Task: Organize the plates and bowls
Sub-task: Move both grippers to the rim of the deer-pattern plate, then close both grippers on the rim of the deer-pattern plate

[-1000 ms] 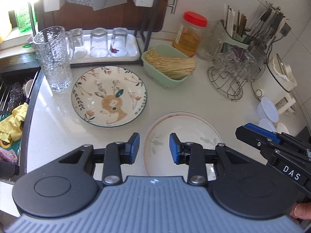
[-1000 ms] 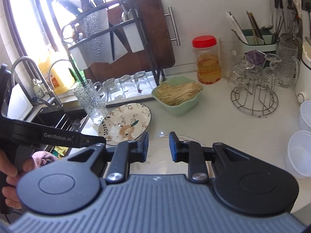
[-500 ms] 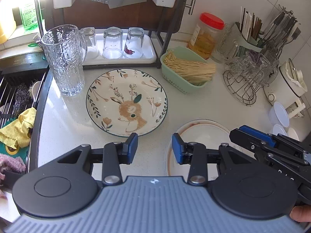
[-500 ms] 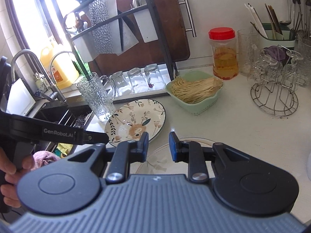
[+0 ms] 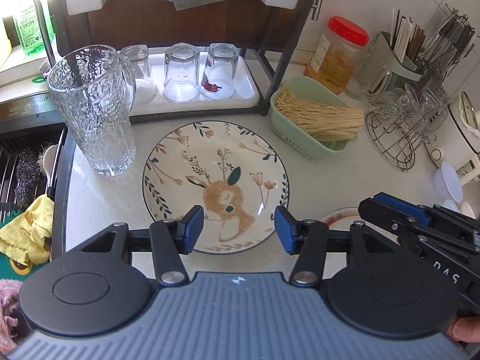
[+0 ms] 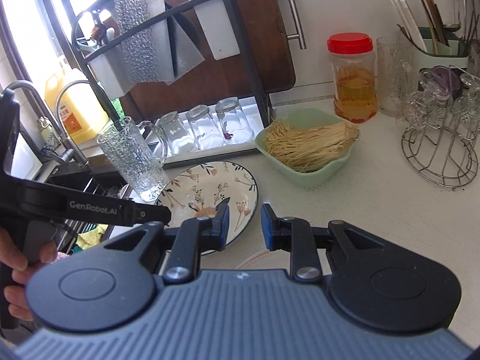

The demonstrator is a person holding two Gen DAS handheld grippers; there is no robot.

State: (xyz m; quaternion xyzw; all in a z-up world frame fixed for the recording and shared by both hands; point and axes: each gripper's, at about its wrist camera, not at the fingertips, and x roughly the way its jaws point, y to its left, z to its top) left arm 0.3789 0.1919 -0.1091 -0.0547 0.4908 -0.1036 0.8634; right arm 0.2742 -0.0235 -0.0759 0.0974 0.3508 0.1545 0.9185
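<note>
A deer-patterned plate [image 5: 216, 180] lies flat on the white counter; it also shows in the right wrist view [image 6: 210, 192]. My left gripper [image 5: 238, 228] is open and empty, its fingertips over the plate's near edge. A second, red-rimmed plate [image 5: 339, 219] lies to the right, mostly hidden; only a sliver of its rim [image 6: 255, 259] shows under my right gripper [image 6: 244, 225]. The right gripper is open and empty, just right of the deer plate's near edge.
A tall textured glass [image 5: 93, 111] stands left of the deer plate. A green basket of noodles [image 5: 315, 120] sits at its back right. A tray of upturned glasses [image 5: 183, 81] is behind, under a black rack. The sink [image 5: 27, 162] lies left; a wire glass stand [image 5: 402, 129] stands at the right.
Both grippers have moved left and forward, from over the red-rimmed plate towards the deer plate. The left gripper's jaws have opened wider.
</note>
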